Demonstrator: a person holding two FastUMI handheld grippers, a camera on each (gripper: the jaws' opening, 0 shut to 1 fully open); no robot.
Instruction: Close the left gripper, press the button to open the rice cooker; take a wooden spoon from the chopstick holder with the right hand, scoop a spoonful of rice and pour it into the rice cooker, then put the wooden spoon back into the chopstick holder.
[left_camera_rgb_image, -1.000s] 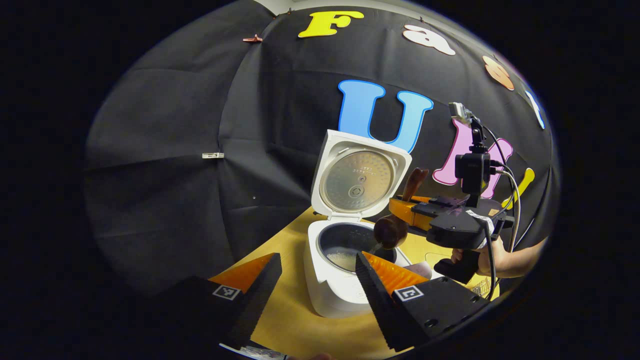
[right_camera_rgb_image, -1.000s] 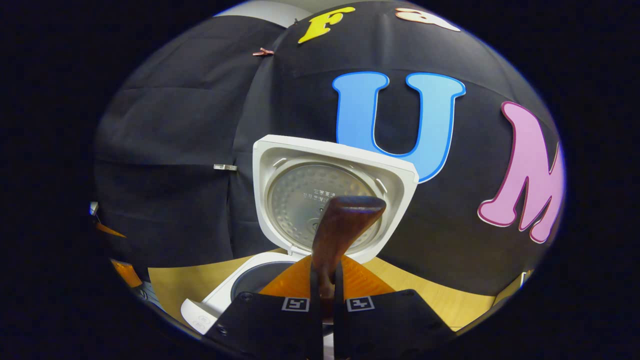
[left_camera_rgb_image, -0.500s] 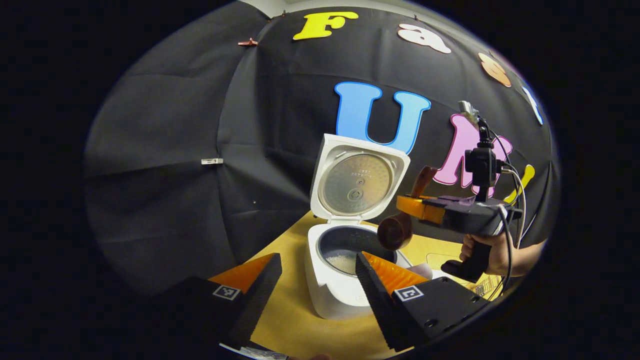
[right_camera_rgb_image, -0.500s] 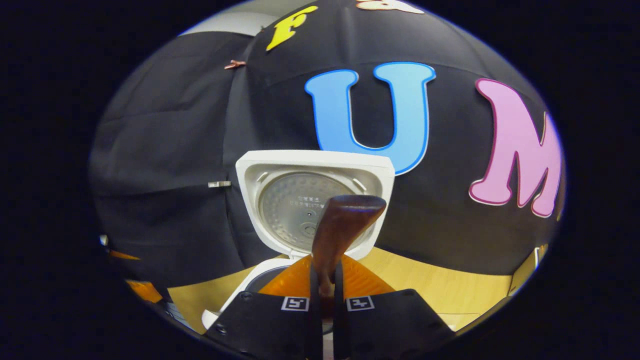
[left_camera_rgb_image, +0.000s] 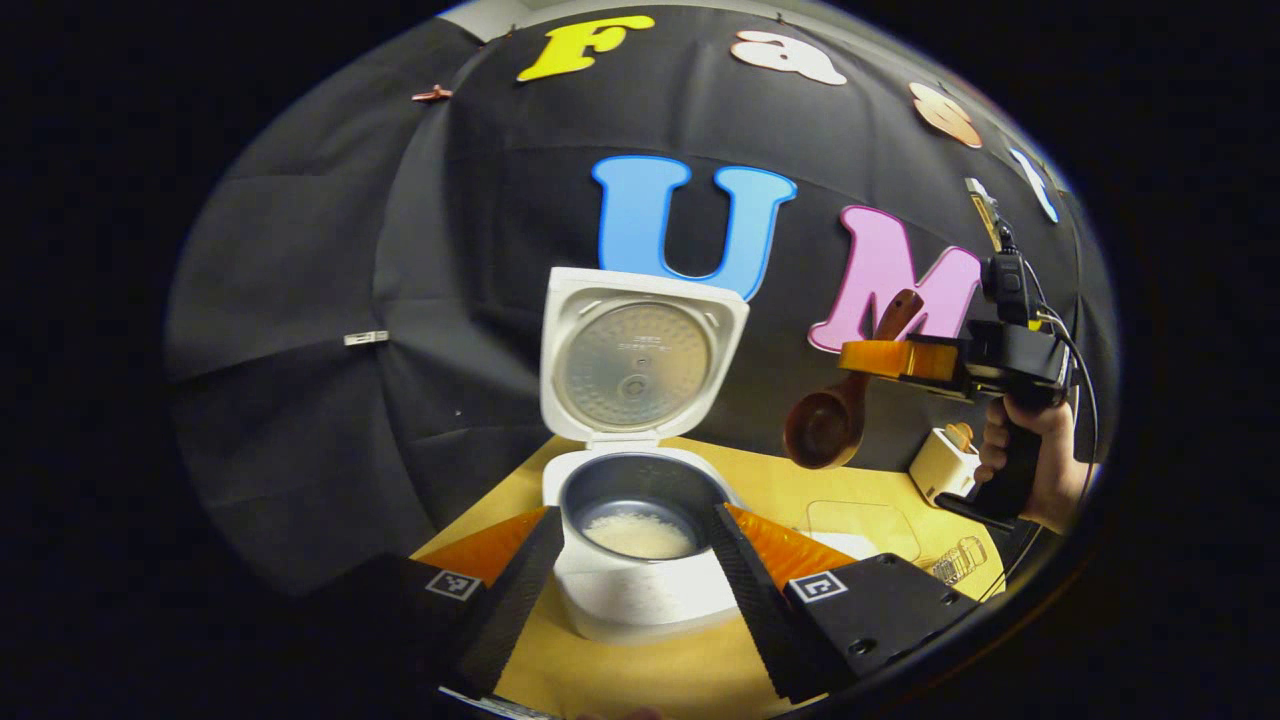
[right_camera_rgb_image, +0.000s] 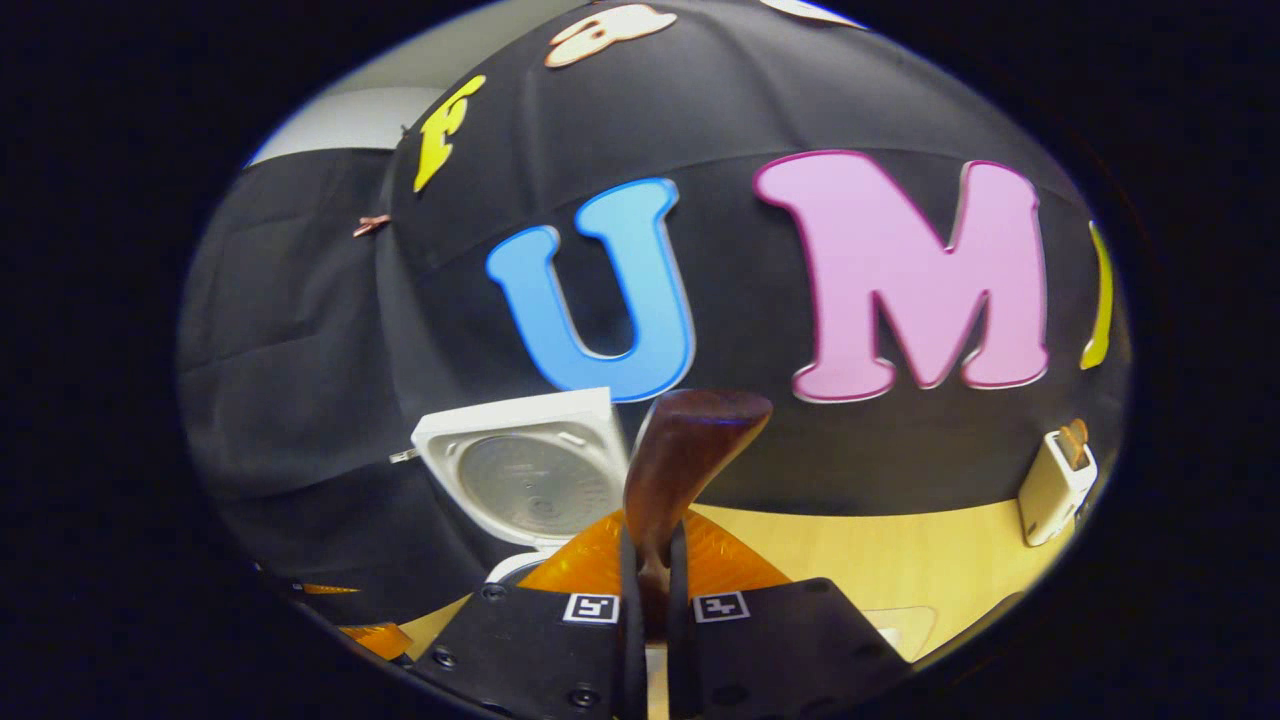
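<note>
Returning the wooden spoon (left_camera_rgb_image: 838, 415), clamped in the right tool (left_camera_rgb_image: 893, 358), goes best if its handle stays upright until it is over the chopstick holder (left_camera_rgb_image: 945, 465), then descends slowly. Left tool (left_camera_rgb_image: 630, 555) gapes before the open rice cooker (left_camera_rgb_image: 640, 595).

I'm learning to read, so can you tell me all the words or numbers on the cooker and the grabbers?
Rice cooker lid: a few rows of tiny print on its metal inner plate, too small to read.
Left gripper: a square black-and-white marker on each finger, a pattern, not words.
Right gripper, holding the wooden spoon: two like markers, no words.
So nothing here can be read.
</note>
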